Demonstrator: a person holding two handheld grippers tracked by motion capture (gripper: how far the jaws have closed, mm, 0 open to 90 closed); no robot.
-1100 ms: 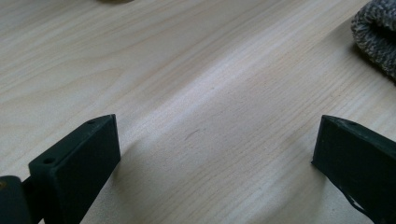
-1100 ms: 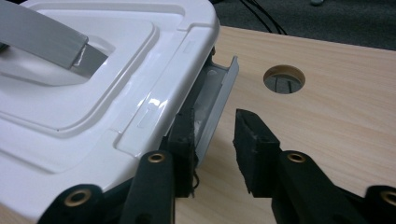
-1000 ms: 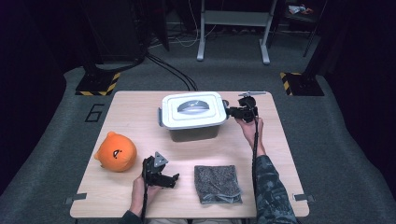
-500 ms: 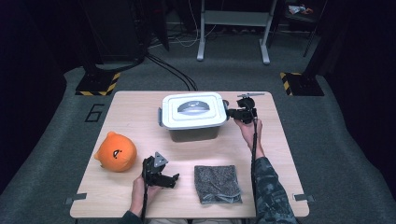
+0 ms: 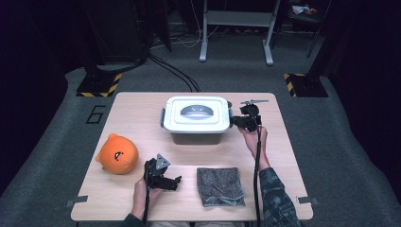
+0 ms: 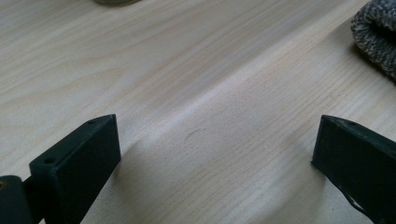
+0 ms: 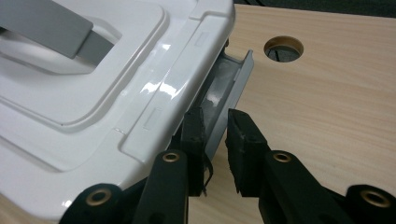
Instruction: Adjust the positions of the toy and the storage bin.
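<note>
My right claw (image 7: 215,135) has just pinched shut on the grey side latch (image 7: 229,93) of the white box (image 5: 196,118), mid-bench, and swung it outward; that side now looks unlocked. My left claw (image 6: 215,149) hovers wide open and empty over the bench (image 6: 210,70).

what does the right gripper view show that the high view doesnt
Right gripper view: the grey side latch of the box swung out from the lid edge, pinched between the jaws of the right hand-held gripper, and a round hole in the tabletop beyond it.

High view: the orange plush toy, the folded grey cloth, the left hand-held gripper resting near the table's front edge, and the floor around it.

Both: the white lidded box with its grey handle, and the wooden table.
</note>
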